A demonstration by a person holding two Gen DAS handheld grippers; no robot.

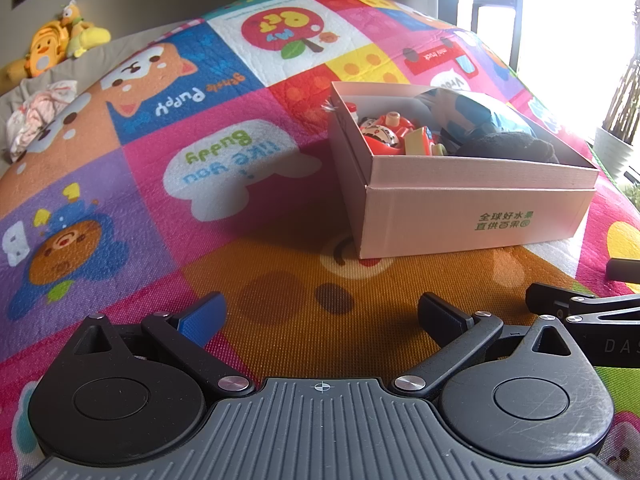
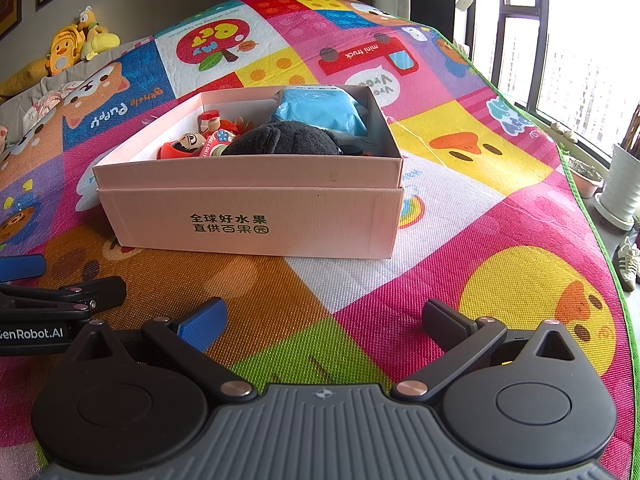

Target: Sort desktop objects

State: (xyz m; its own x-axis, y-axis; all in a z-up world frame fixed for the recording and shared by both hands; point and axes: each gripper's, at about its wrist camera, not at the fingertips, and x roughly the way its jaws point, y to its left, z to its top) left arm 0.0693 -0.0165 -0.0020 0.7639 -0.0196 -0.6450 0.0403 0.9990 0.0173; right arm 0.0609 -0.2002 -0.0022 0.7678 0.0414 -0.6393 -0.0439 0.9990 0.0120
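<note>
- Bright cartoon squares cover the play mat (image 2: 400,184), which carries everything; a window (image 2: 580,40) lets in strong daylight beyond the mat's far right side.
- On the mat sits the pink cardboard box (image 2: 256,216), open at the top, with dark printed characters on its near wall.
- Inside the box, toward its left end, lie red figurine toys (image 2: 188,146); one shows a painted face.
- A black plush item (image 2: 286,140) fills the middle of the box, against its near wall.
- Behind the plush, at the box's far wall, rests a light blue packet (image 2: 320,114).
- The left gripper (image 1: 320,320) hangs low over the mat, in front of the box and off to its left; its jaws are spread wide with nothing between them.
- The right gripper (image 2: 324,320) is in front of the box's near wall, also spread wide and holding nothing, apart from the box.
- Both grippers sit just beside each other; each shows at the edge of the other's view.
- Far to the left of the box, past the mat's edge, yellow stuffed toys (image 2: 76,46) lean by the wall, with crumpled cloth (image 1: 40,114) near them.
- Shoes (image 2: 628,264) lie on the floor, right of the box beyond the mat's green border.
</note>
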